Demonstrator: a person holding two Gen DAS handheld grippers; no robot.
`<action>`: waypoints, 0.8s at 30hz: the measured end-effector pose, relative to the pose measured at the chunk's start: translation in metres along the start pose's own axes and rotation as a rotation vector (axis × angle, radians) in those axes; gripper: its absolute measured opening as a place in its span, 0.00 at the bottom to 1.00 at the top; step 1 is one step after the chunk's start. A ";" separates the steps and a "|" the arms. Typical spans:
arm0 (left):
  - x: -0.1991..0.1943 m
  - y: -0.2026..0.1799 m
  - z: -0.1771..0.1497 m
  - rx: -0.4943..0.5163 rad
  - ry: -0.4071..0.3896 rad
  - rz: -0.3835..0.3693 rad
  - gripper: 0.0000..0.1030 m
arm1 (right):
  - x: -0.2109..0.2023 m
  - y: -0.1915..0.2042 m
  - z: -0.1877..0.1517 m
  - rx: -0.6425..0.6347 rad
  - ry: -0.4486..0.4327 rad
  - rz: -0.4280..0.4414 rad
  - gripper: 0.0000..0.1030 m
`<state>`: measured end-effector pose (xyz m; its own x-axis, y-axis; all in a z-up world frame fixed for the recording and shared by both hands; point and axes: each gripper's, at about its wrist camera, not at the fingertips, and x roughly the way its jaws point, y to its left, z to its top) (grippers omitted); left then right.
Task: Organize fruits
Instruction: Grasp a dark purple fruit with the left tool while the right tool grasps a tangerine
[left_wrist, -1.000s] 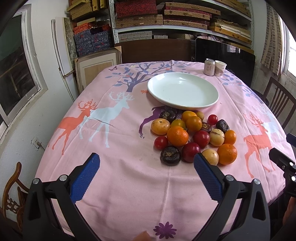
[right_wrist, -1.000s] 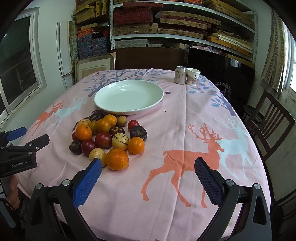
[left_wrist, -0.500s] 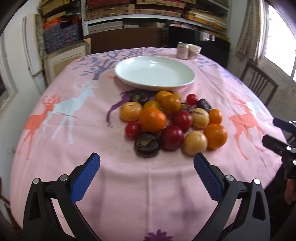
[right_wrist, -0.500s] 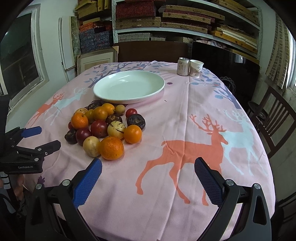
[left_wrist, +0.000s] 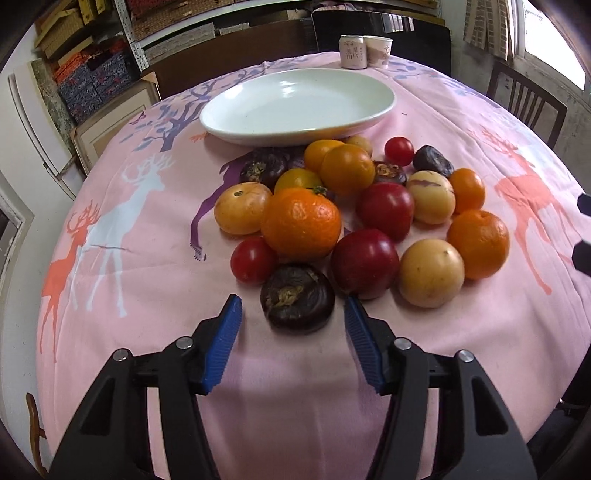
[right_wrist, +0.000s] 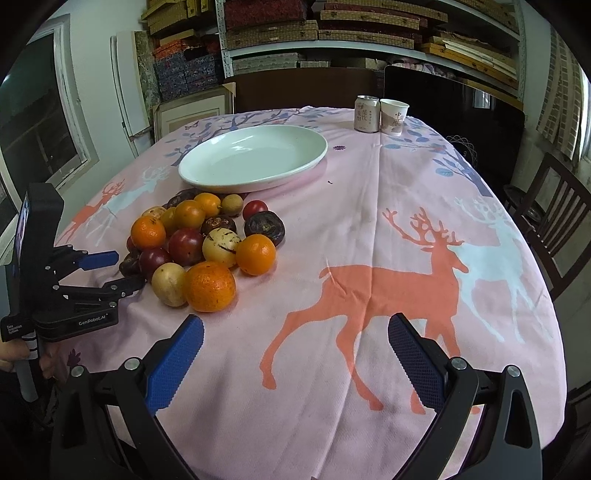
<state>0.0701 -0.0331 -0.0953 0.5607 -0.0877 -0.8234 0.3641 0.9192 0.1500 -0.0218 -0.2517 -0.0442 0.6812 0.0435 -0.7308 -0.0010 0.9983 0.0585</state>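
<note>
Left gripper (left_wrist: 293, 314) low, blue pads parted, nothing pinched. Right gripper (right_wrist: 295, 332) spread wide, hovering, holding nothing.

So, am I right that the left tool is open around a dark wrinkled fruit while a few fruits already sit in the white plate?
Not quite. The plate holds no fruit, as both wrist views show; every fruit lies on the cloth in front of it. The rest stands: the left tool is open, with the dark wrinkled fruit between its tips.
</note>
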 end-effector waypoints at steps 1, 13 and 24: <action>0.002 0.003 0.001 -0.013 0.002 -0.029 0.48 | 0.001 0.000 0.000 -0.001 0.001 -0.002 0.97; -0.022 0.019 -0.014 -0.061 -0.066 -0.132 0.38 | 0.018 0.042 0.005 -0.142 0.033 0.071 0.97; -0.040 0.031 -0.023 -0.076 -0.111 -0.131 0.38 | 0.068 0.059 0.020 -0.086 0.137 0.213 0.69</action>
<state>0.0414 0.0082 -0.0702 0.5923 -0.2464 -0.7672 0.3843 0.9232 0.0002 0.0397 -0.1902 -0.0768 0.5538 0.2519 -0.7937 -0.1999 0.9655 0.1669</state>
